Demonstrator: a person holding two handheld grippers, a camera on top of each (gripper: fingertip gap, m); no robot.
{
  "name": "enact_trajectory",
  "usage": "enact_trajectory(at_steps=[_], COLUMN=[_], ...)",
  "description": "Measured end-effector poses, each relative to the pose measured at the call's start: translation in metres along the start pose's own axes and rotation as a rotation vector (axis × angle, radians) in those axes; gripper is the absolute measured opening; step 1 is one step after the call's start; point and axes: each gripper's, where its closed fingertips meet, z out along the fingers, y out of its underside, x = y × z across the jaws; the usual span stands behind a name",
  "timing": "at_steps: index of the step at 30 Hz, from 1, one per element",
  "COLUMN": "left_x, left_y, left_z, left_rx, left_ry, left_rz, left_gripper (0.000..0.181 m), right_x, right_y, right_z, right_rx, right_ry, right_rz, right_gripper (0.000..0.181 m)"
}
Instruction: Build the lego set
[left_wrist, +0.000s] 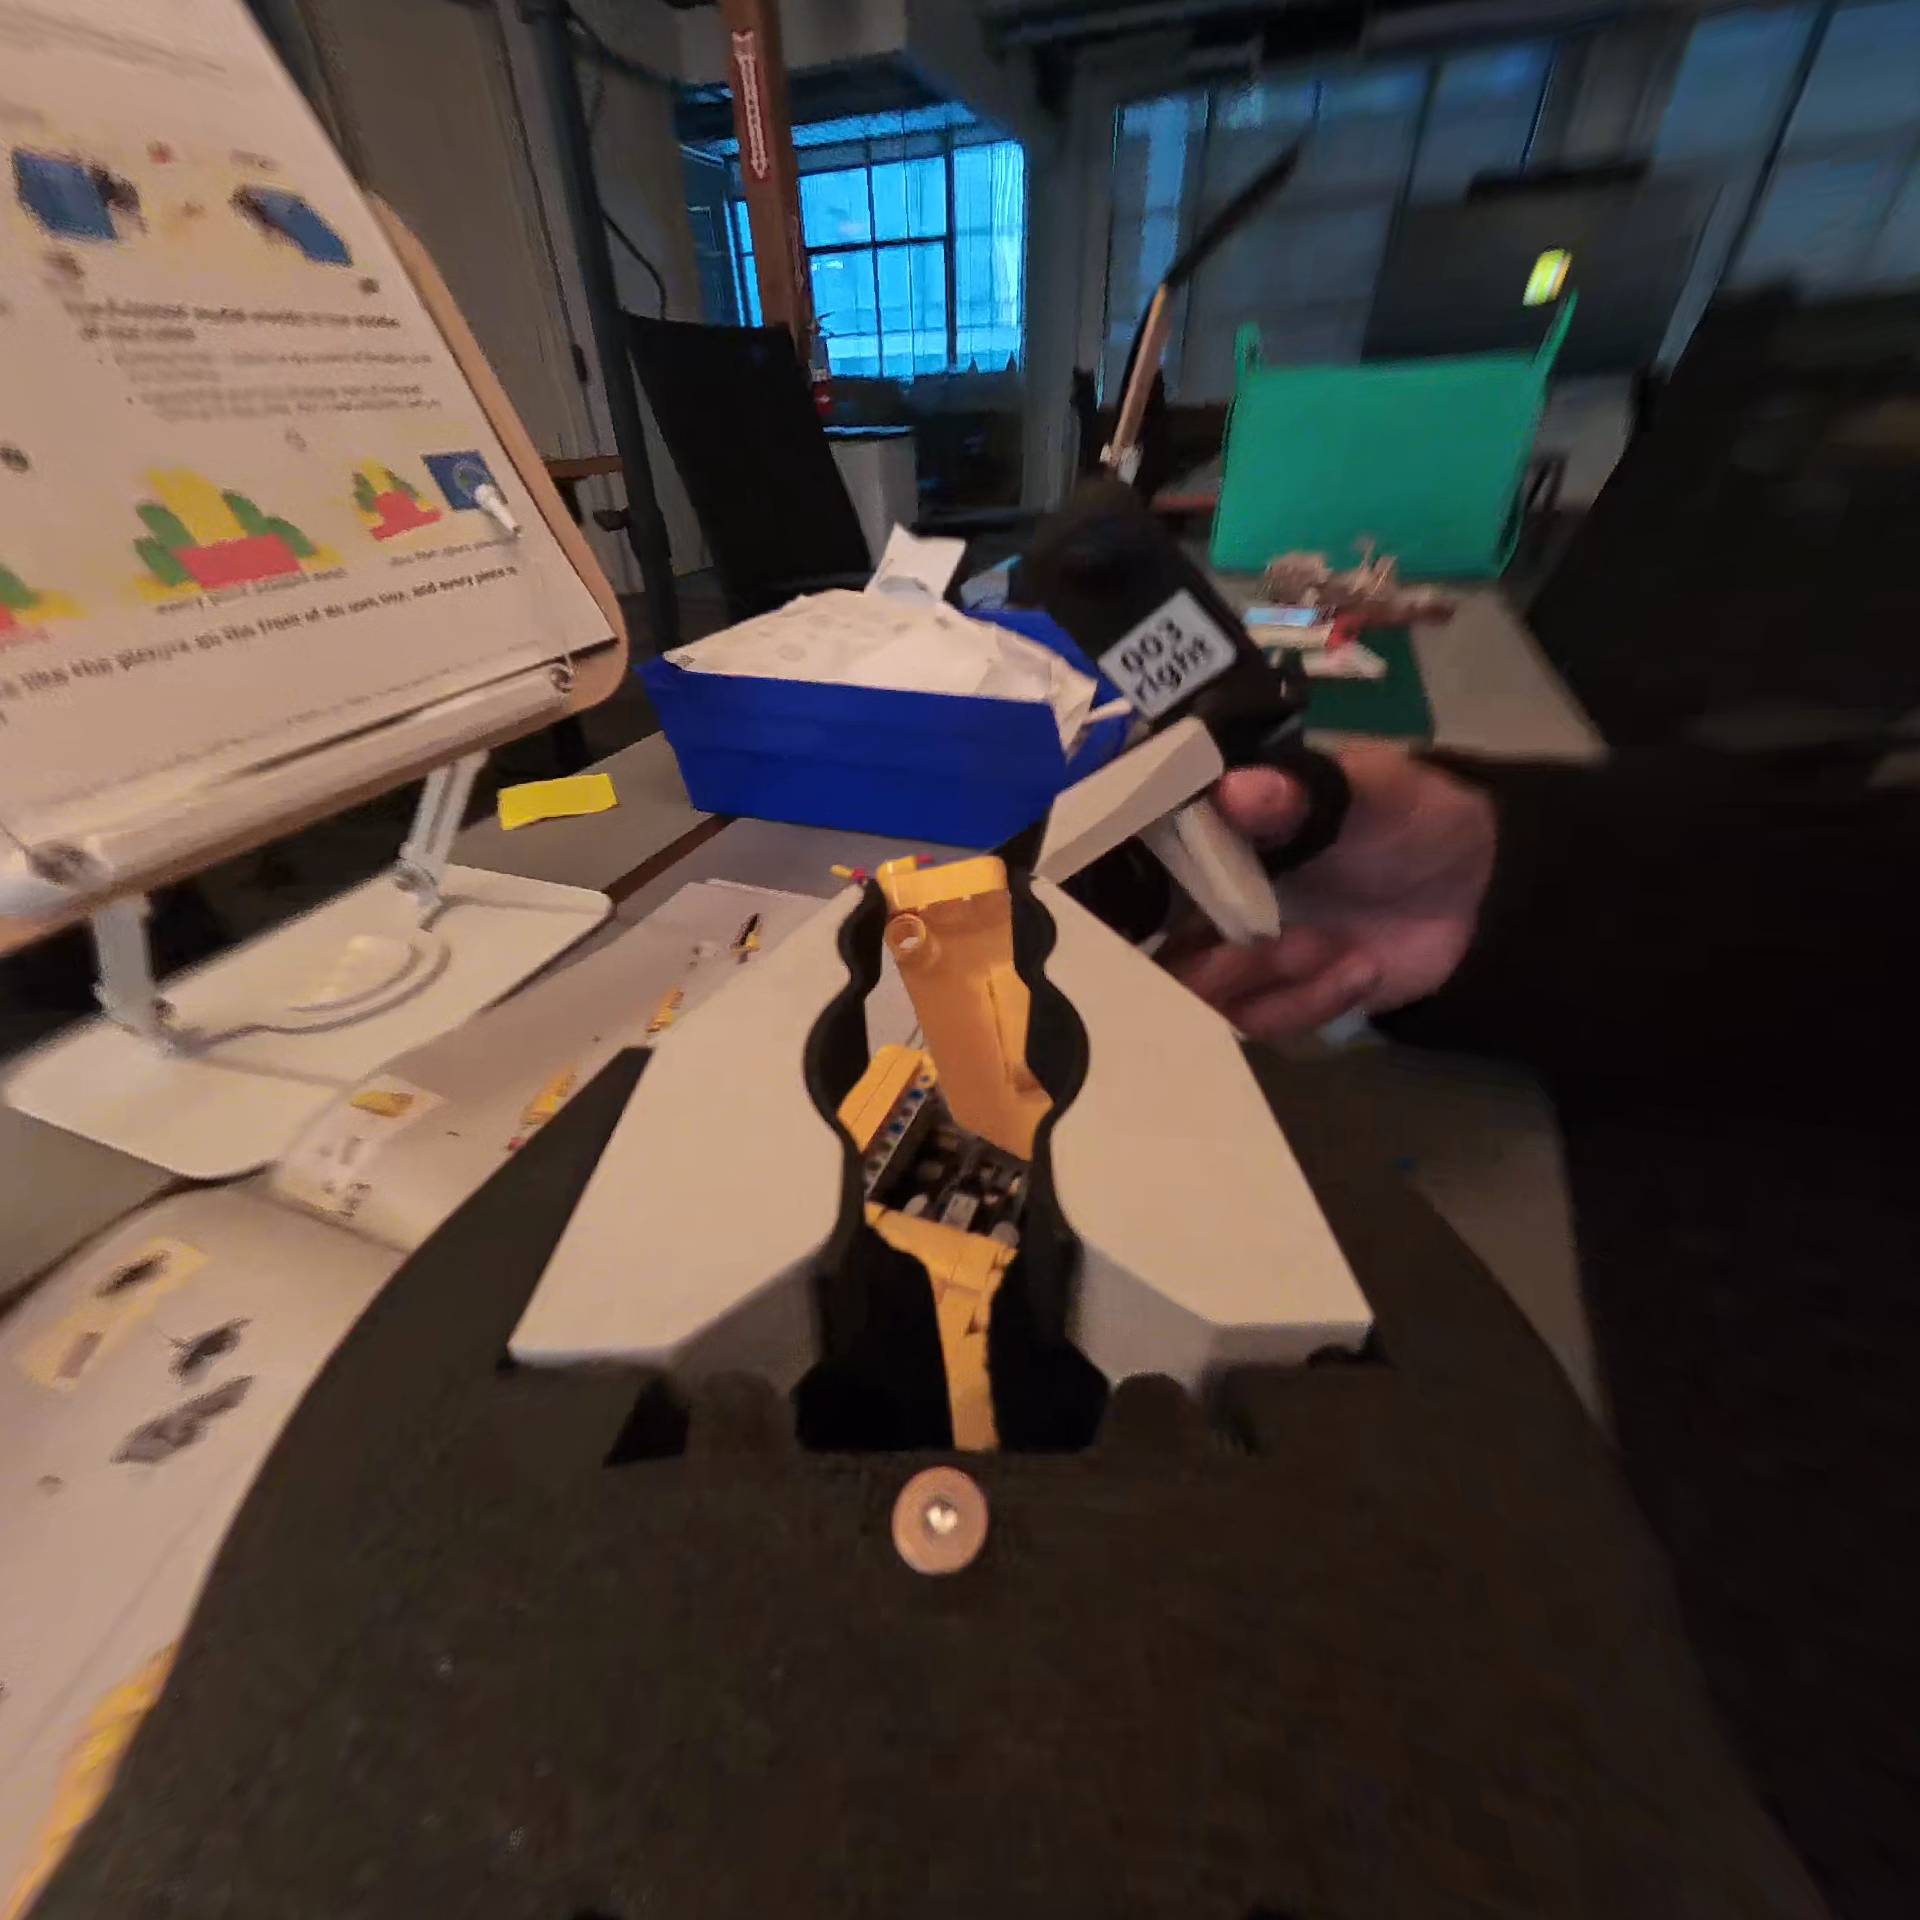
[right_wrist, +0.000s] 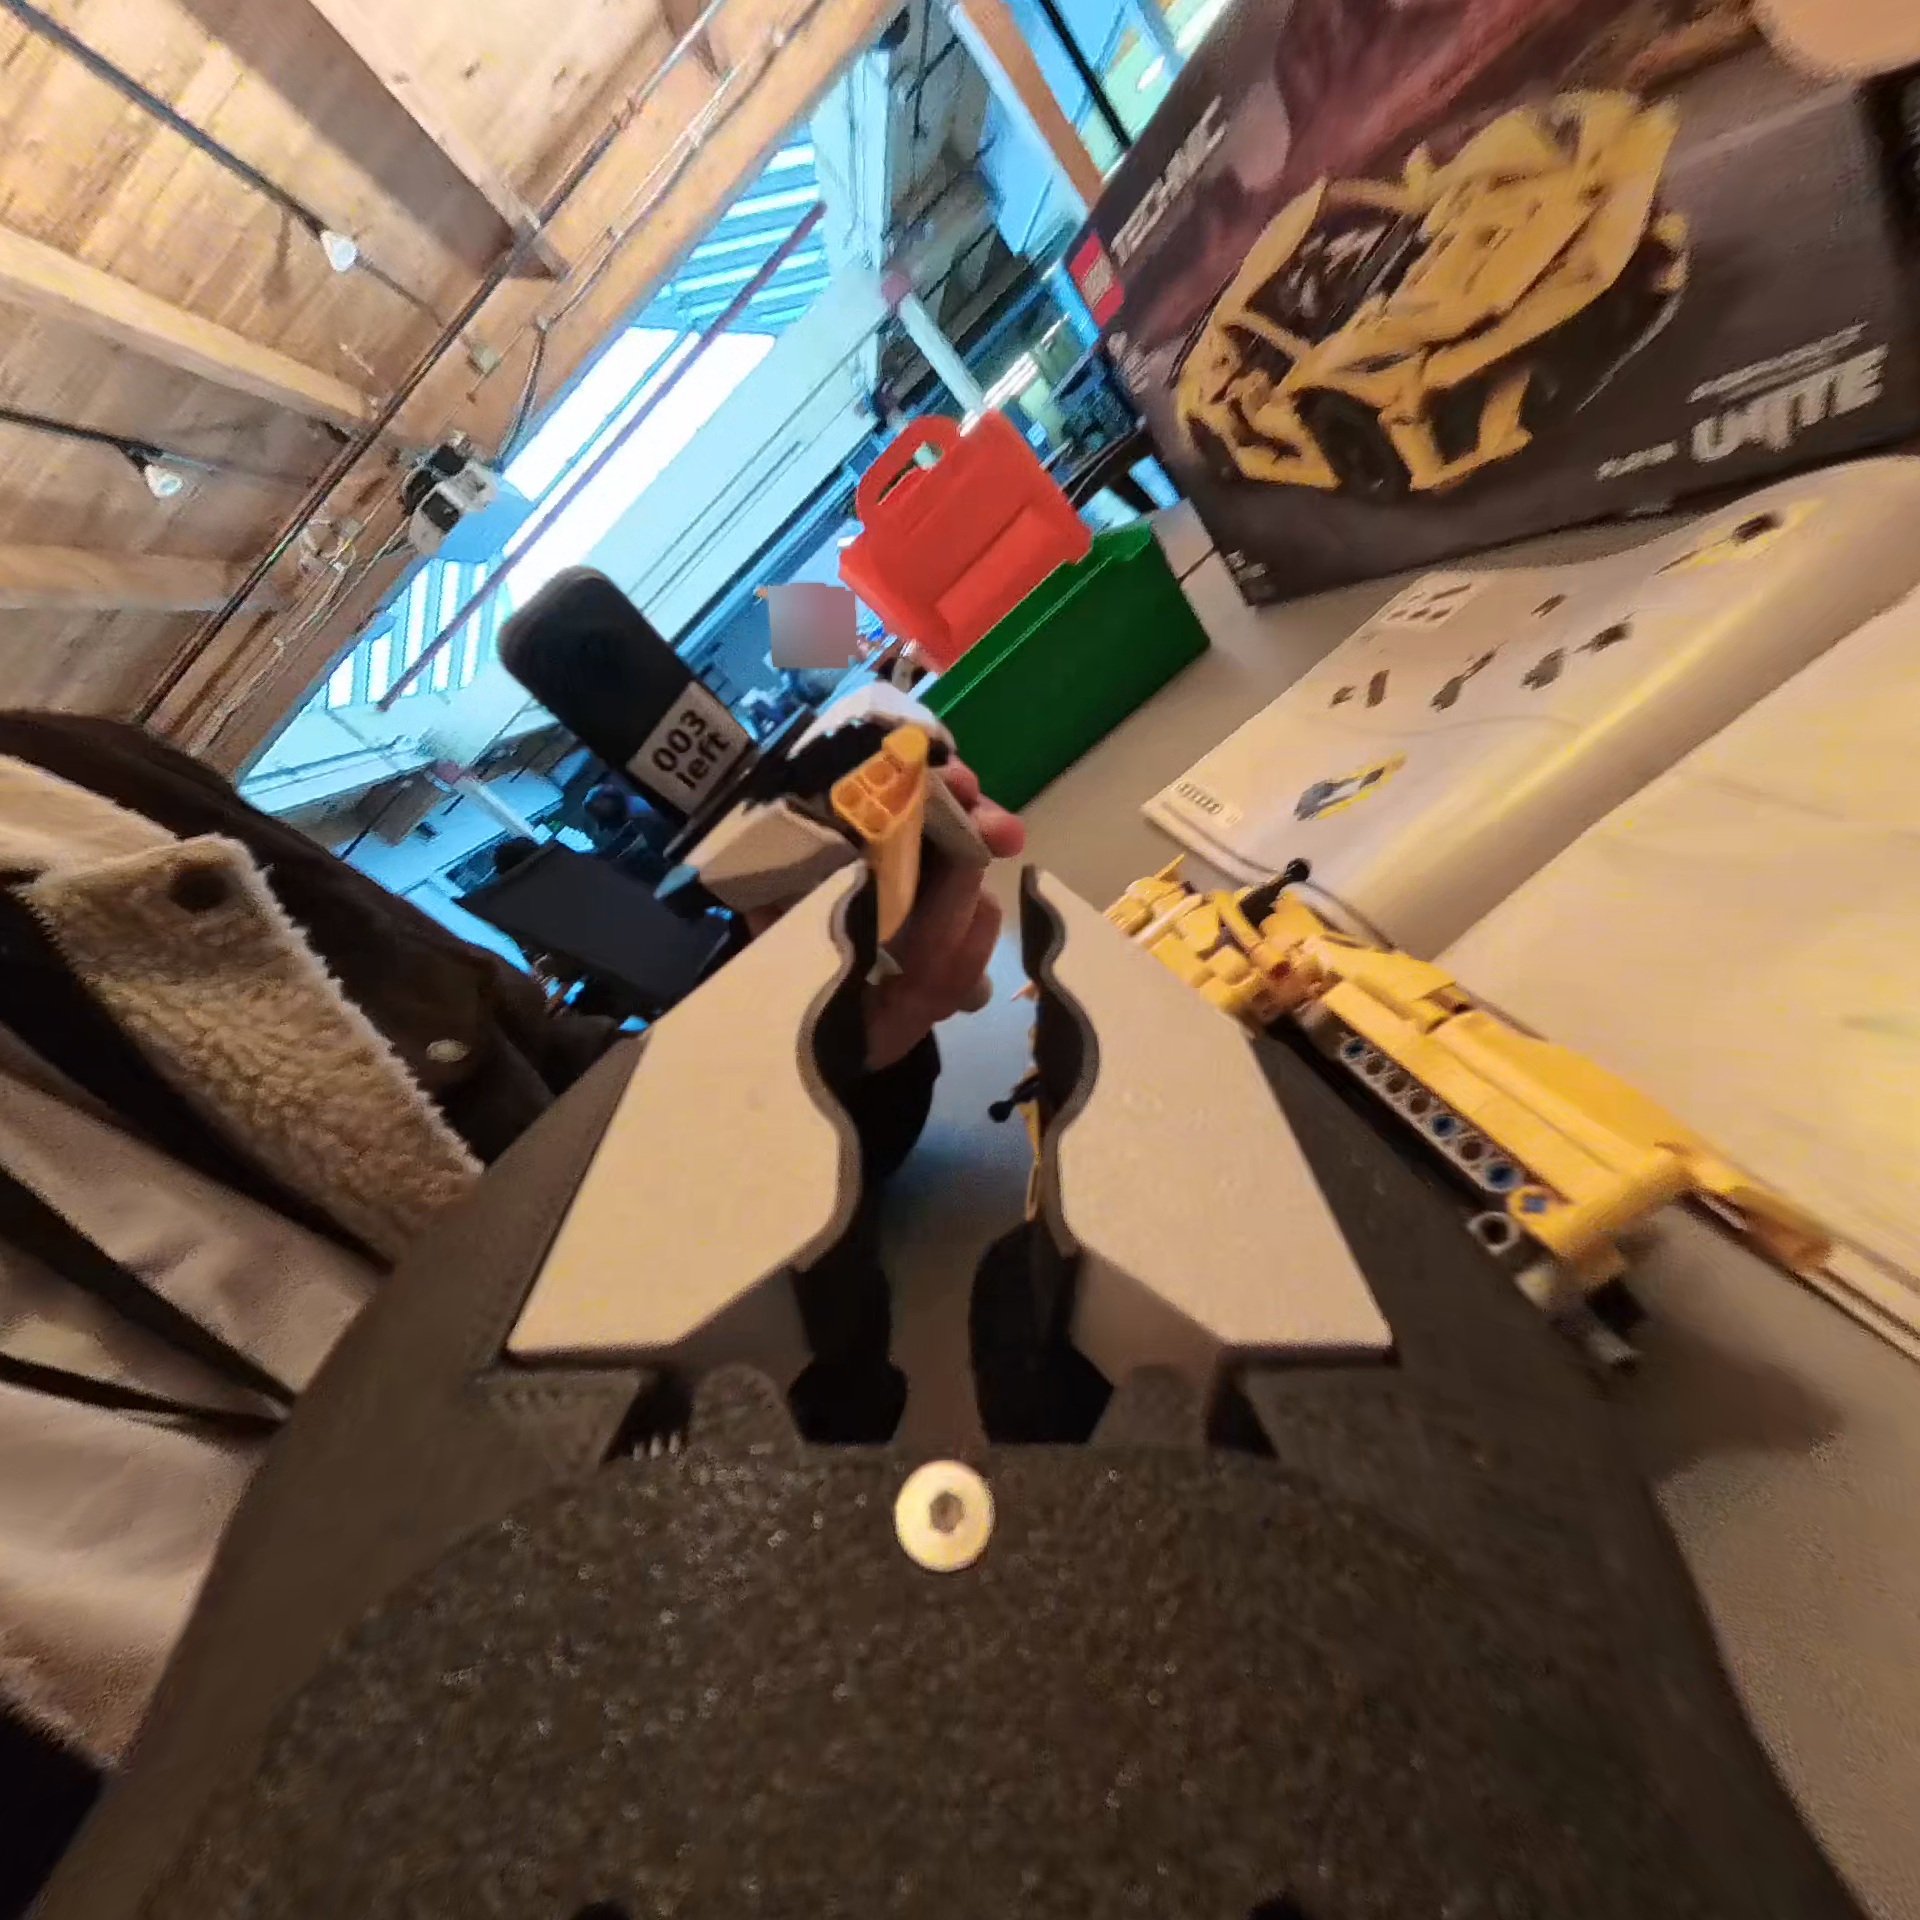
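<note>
Left hand-held gripper (left_wrist: 951, 1039) clenched on yellow panel piece (left_wrist: 971, 997); right hand-held gripper (right_wrist: 940, 1039) released. Piece sits skewed; judged risk: twisting loose.

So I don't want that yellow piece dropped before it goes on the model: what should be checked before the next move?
1. Left gripper shut on the yellow panel piece: ok.
2. Right gripper open and empty, free to help: ok.
3. Partly built yellow model lying on the table beside the right gripper: ok.
4. Instruction booklet open on the table: ok.
5. Attachment point on the model lined up with the piece: cannot tell.
6. Firmness of the grip: cannot tell, frames are blurred.
</note>
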Motion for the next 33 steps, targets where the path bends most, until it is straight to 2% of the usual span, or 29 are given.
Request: enact_trajectory(at_steps=[3, 5, 9, 16, 30, 33], left_x=[0.009, 0.012, 0.015, 0.021, 0.019, 0.017], left_y=[0.006, 0.004, 0.013, 0.012, 0.018, 0.015], left_z=[0.004, 0.005, 0.009, 0.009, 0.009, 0.008], left_rx=[-0.029, -0.016, -0.054, -0.051, -0.100, -0.078], left_ry=[-0.066, -0.096, -0.082, -0.081, -0.091, -0.091], left_rz=[0.257, 0.342, 0.323, 0.390, 0.378, 0.321], left_gripper=[0.024, 0.024, 0.024, 0.024, 0.024, 0.024], right_x=[-0.007, -0.016, -0.020, -0.017, -0.014, -0.014], right_y=[-0.001, -0.004, -0.003, -0.002, 0.001, -0.001], right_z=[0.006, 0.008, 0.010, 0.007, 0.008, 0.009], right_rx=[0.016, 0.039, 0.039, 0.048, 0.029, 0.036], right_ry=[-0.023, -0.035, -0.032, -0.039, 0.000, -0.016], right_rz=[0.014, -0.003, -0.019, 0.026, -0.022, 0.017], right_gripper=[0.029, 0.026, 0.028, 0.011, 0.010, 0.013])
